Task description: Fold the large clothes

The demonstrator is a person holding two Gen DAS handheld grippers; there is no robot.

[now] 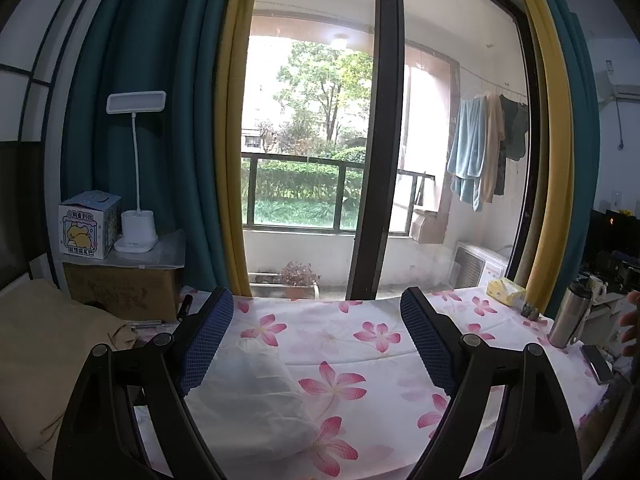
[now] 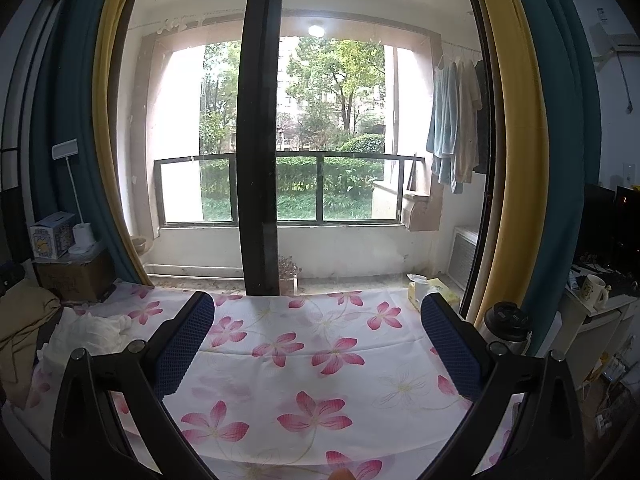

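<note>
White garment (image 1: 256, 396) looks thin, limp, crumpled; best pinched at an edge; left gripper (image 1: 316, 344) and right gripper (image 2: 318, 344) gape empty

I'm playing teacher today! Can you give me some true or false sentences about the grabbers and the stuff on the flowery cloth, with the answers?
1. Both grippers are open. True: the left gripper and the right gripper each have their fingers spread wide with nothing between them.
2. The white garment is already neatly folded. False: it lies crumpled on the floral sheet.
3. The white garment lies toward the left side of the sheet. True.
4. The steel flask stands in the middle of the sheet. False: it stands at the right edge.
5. A red desk lamp stands by the curtain. False: the lamp is white.
</note>
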